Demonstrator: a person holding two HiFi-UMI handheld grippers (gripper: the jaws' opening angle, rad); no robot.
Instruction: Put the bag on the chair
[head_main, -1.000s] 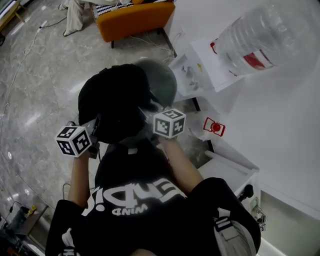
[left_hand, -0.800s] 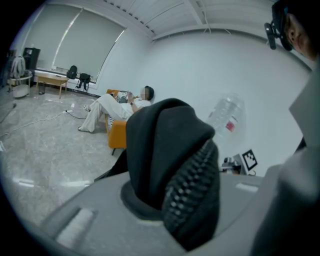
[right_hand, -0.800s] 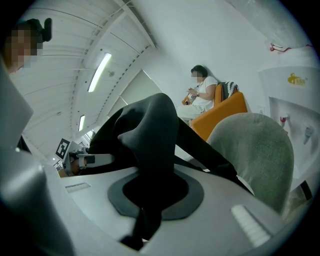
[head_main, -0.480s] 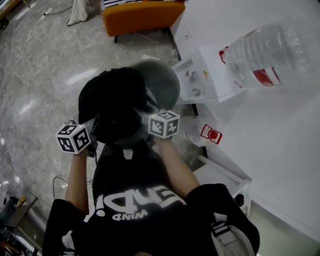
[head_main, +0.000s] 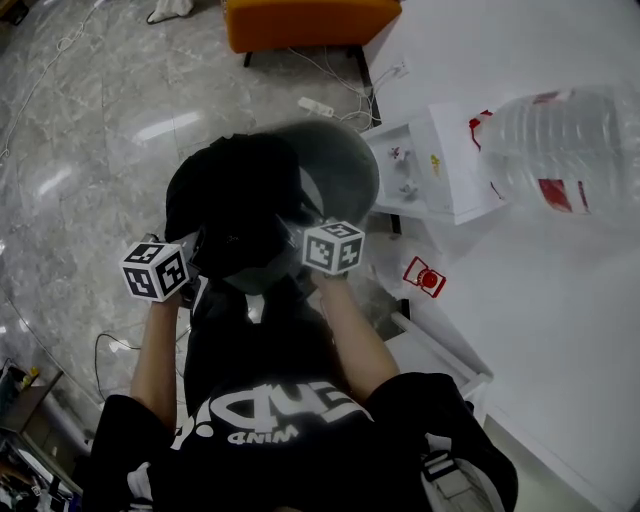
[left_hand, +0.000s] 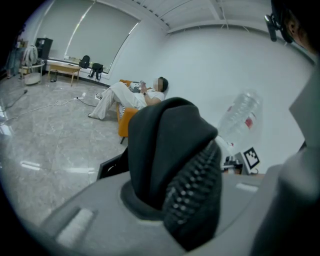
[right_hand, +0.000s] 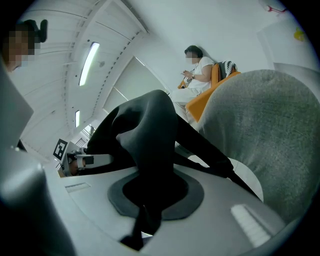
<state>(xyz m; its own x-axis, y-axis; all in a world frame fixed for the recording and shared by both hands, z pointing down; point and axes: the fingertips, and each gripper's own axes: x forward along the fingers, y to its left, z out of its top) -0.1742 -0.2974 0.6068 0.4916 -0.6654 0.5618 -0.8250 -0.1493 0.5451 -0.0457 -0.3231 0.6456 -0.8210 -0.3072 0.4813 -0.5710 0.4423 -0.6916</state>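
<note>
- The white table (head_main: 560, 300) lies to the right of the grey chair (head_main: 345, 170).
- The black bag (head_main: 235, 200) hangs over the chair's left half; I cannot tell whether it touches the seat.
- My left gripper (left_hand: 167, 205) has its jaws clamped on the bag's fabric.
- My right gripper (right_hand: 150, 192) has its jaws pinching a bag strap just beside the chair.

loc: office lounge | evid: marble flr (head_main: 80, 150), orange sofa (head_main: 310, 20), wht table (head_main: 560, 330), pwr strip (head_main: 316, 105)
</note>
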